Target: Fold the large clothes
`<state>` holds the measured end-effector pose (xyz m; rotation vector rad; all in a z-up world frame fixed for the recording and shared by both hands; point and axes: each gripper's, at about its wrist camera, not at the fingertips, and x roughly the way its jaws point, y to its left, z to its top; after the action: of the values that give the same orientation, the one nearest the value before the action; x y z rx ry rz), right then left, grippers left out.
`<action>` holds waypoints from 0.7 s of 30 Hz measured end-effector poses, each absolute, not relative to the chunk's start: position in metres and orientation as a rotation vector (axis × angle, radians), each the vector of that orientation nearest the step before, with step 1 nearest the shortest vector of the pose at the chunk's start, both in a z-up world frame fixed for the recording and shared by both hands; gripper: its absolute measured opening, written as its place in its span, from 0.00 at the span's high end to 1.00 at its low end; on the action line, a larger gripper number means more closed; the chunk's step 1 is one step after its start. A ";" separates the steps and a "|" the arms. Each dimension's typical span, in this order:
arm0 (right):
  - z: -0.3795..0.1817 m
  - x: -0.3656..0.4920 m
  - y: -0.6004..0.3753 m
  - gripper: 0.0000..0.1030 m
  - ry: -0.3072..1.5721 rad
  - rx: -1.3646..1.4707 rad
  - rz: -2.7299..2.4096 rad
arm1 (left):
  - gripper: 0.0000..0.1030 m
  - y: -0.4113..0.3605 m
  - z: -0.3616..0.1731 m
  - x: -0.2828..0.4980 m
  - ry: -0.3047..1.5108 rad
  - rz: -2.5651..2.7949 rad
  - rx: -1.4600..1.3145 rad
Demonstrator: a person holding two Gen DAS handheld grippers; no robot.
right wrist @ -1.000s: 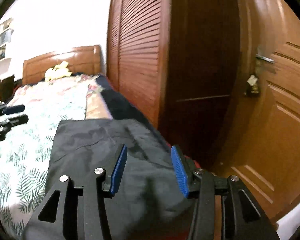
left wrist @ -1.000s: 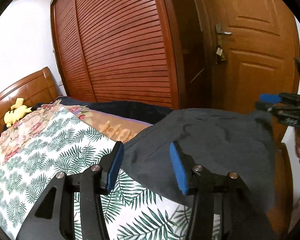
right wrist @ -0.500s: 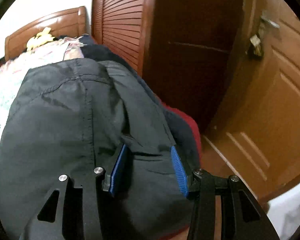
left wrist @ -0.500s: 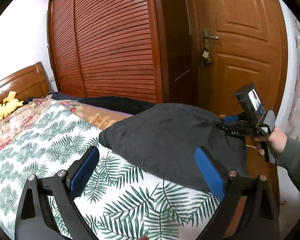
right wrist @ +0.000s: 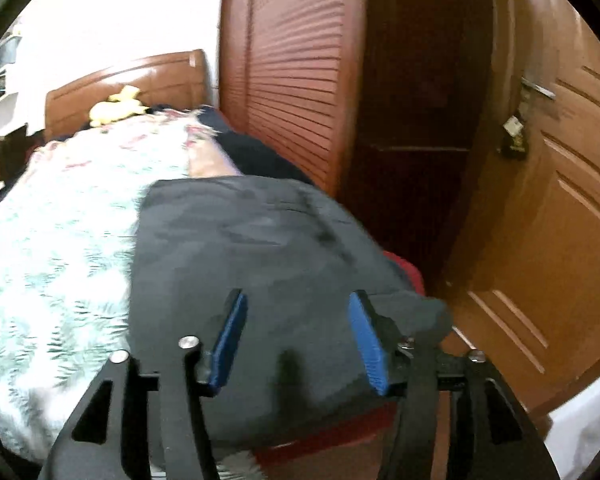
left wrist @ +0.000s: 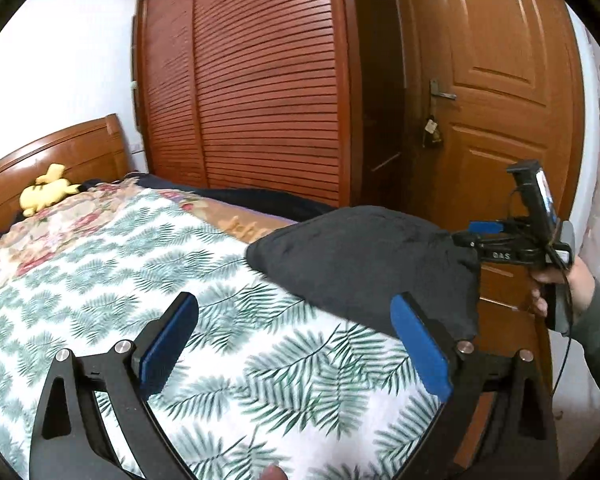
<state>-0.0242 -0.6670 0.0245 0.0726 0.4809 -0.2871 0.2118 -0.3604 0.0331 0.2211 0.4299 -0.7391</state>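
Observation:
A dark grey folded garment (left wrist: 364, 256) lies on the foot corner of the bed, on the fern-print bedspread (left wrist: 148, 264). It fills the middle of the right wrist view (right wrist: 260, 248). My left gripper (left wrist: 296, 344) is wide open and empty, above the bedspread to the left of the garment. My right gripper (right wrist: 298, 340) is open just above the garment's near edge; it holds nothing. In the left wrist view the right gripper (left wrist: 466, 232) shows at the garment's right edge, held by a hand.
A louvred wooden wardrobe (left wrist: 260, 92) and a wooden door (left wrist: 496, 112) stand close behind the bed's foot. The wooden headboard (left wrist: 52, 152) with a yellow plush toy (left wrist: 46, 194) is at the far left. A red and dark blanket (right wrist: 404, 272) shows under the garment.
My left gripper opened wide and drew back off the garment onto the bedspread. My right gripper dipped close to the garment, then lifted back a little; it stays open.

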 end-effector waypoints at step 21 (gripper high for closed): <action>0.024 -0.050 -0.466 0.19 0.397 0.063 0.120 | 0.06 -0.194 -0.001 0.147 0.542 -0.461 0.205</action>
<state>-0.0501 -0.4656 0.0245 0.0633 0.3974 0.1202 0.1474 -0.1945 -0.0013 0.2047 0.5424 -0.4614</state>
